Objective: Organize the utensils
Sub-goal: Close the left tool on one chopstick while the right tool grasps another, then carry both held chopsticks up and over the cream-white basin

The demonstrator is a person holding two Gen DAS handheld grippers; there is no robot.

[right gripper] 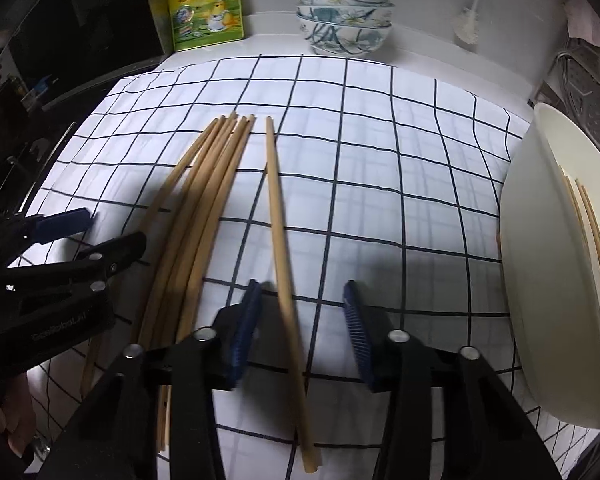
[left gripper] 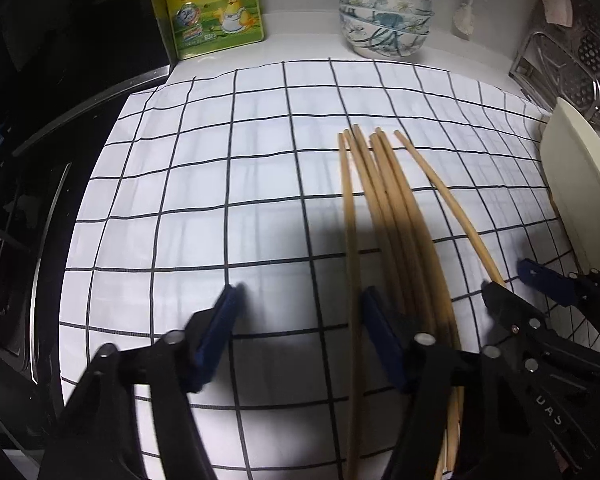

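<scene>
Several wooden chopsticks (left gripper: pixel 384 216) lie in a bundle on a white checked cloth (left gripper: pixel 220 184); they also show in the right wrist view (right gripper: pixel 204 200). One single chopstick (right gripper: pixel 282 256) lies apart to the right of the bundle. My left gripper (left gripper: pixel 300 300) is open and empty, low over the cloth, its right finger beside the bundle. My right gripper (right gripper: pixel 302 300) is open, its jaws on either side of the single chopstick's near part, not closed on it. A cream container (right gripper: pixel 556 264) at the right holds a few chopsticks (right gripper: pixel 596 240).
A stack of floral bowls (left gripper: pixel 386 20) and a yellow-green seasoning pouch (left gripper: pixel 212 8) stand at the back by the wall. A metal rack (left gripper: pixel 580 64) is at the back right. A dark stovetop (left gripper: pixel 28 184) lies left of the cloth.
</scene>
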